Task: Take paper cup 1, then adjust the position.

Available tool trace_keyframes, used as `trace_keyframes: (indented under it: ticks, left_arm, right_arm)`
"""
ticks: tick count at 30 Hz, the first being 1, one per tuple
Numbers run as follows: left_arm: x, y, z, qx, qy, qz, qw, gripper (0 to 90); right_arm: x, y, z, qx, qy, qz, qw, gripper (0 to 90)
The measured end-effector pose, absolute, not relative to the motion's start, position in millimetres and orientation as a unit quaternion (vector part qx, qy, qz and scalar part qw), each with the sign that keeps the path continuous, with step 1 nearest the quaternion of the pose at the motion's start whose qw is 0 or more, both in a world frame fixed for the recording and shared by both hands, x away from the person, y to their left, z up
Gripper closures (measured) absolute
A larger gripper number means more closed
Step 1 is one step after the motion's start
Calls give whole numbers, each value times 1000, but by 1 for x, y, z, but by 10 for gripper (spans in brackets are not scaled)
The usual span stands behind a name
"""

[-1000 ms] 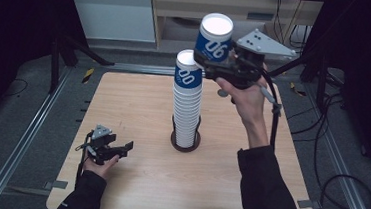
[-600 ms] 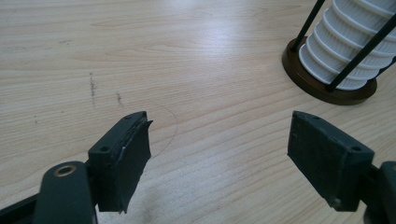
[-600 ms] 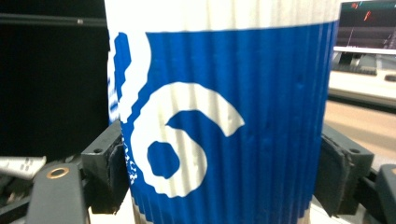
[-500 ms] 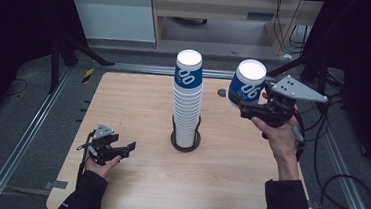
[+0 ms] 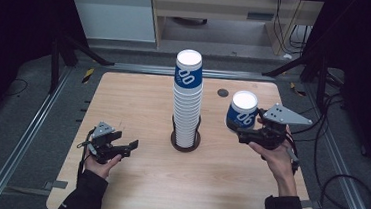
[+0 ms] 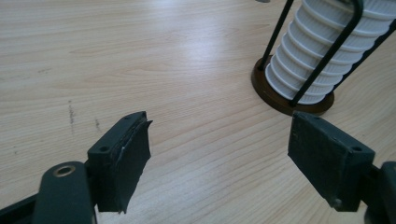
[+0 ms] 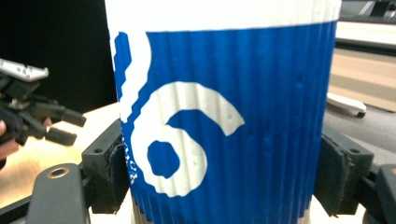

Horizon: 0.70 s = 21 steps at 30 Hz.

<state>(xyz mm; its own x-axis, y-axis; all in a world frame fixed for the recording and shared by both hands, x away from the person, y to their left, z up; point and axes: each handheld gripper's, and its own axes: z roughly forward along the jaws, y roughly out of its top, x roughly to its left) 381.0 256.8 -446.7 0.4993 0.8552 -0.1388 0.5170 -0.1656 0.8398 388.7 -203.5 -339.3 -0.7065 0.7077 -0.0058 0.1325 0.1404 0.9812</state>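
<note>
A tall stack of blue-and-white ribbed paper cups [image 5: 187, 99] stands in a black wire holder with a brown round base [image 5: 185, 143] at the table's middle. To its right, above the table, my right gripper [image 5: 240, 133] is shut on a single blue-and-white cup [image 5: 243, 114], which is upright with a white top. In the right gripper view the cup [image 7: 224, 116] sits squeezed between both pads [image 7: 109, 172]. My left gripper [image 5: 126, 148] rests low at the front left, open and holding nothing. Its jaws [image 6: 219, 154] point toward the stack [image 6: 322, 51].
The wooden table [image 5: 138, 101] has a small dark round spot [image 5: 223, 93] behind the held cup. Metal rails [image 5: 25, 137] run along both sides. Cables [image 5: 338, 171] trail on the floor at the right. A pale cabinet [image 5: 115, 13] stands behind the table.
My right gripper carried the cup from above the stack's top to the right and down, level with the stack's middle. The left gripper stayed in place.
</note>
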Motion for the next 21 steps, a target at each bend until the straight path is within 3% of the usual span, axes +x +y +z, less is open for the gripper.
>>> trace_keyframes:
  ticks: [21]
  left_arm:
    - [376, 233, -432, 779, 400, 154, 458, 196]
  right_arm:
    - [379, -198, -397, 238, 783, 539, 198, 202]
